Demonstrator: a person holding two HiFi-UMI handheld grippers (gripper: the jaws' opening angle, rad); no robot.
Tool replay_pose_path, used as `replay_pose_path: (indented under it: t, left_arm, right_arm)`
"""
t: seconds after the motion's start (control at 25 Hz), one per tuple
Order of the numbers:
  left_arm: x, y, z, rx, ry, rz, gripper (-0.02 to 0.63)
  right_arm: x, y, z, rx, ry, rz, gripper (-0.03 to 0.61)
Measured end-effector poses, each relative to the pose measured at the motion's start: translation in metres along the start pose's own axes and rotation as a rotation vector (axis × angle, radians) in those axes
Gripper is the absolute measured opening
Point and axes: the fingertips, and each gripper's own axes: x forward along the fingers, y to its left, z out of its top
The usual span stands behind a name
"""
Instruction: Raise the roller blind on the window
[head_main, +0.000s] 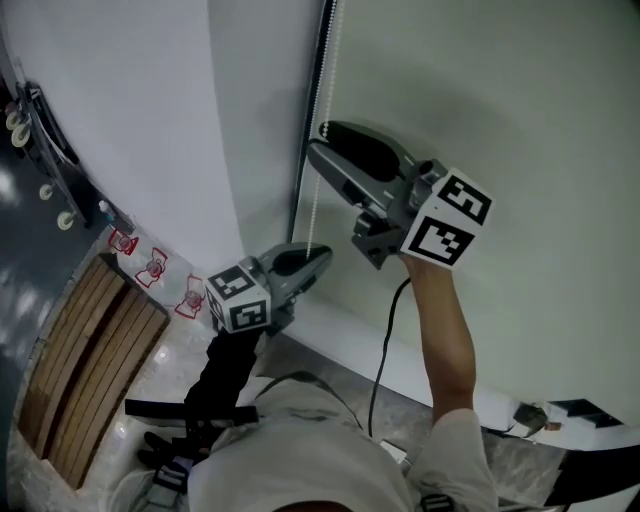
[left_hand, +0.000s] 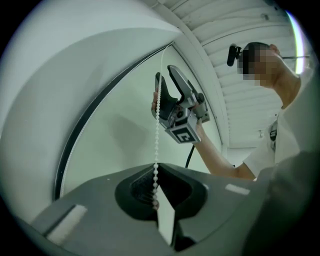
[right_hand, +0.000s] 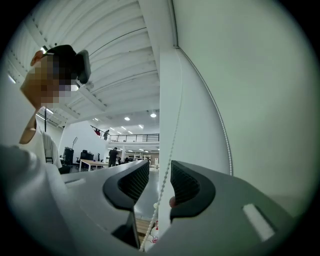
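Observation:
A white bead chain (head_main: 314, 200) hangs beside the dark window frame (head_main: 312, 90), at the left edge of the pale roller blind (head_main: 490, 90). My right gripper (head_main: 318, 141) is the higher one and stands open; the chain (right_hand: 172, 145) runs loose through the gap between its ribbed pads (right_hand: 136, 181). Below it my left gripper (head_main: 322, 256) is shut on the same chain, whose beads (left_hand: 157, 125) drop straight into its closed jaws (left_hand: 155, 169). The left gripper view also shows the right gripper (left_hand: 162, 82) higher up the chain.
A white wall (head_main: 140, 110) lies left of the frame. The sill (head_main: 345, 338) runs under the window. A slatted wooden bench (head_main: 90, 350) stands at lower left, with red marks (head_main: 155, 268) beside it. A black cable (head_main: 385, 340) trails from the right gripper.

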Motion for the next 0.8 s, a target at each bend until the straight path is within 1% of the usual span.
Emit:
replay_pose_path:
  t: [0.28,0.4,0.64,0.72,0.8]
  left_arm:
    - [0.001,0.0,-0.006,0.002,0.014,-0.002,-0.003]
    - [0.004,0.003,-0.003,0.002,0.024,0.002,-0.002]
    - [0.005,-0.002,-0.004,0.01,0.031,0.0,-0.002]
    - [0.003,-0.001,-0.006,0.013,0.032,0.001,-0.002]
    - [0.002,0.0,-0.008,0.013,0.033,0.003,-0.002]
  right_arm:
    - [0.015,-0.022,0.049,-0.055,-0.059,-0.014,0.12]
    - [0.02,-0.028,0.068,-0.06,-0.094,-0.009,0.111]
    - [0.029,-0.02,0.087,-0.069,-0.117,0.021,0.097]
    - [0.029,-0.018,0.091,-0.068,-0.135,0.016,0.074]
    - [0.026,-0.018,0.093,-0.064,-0.151,0.01,0.021]
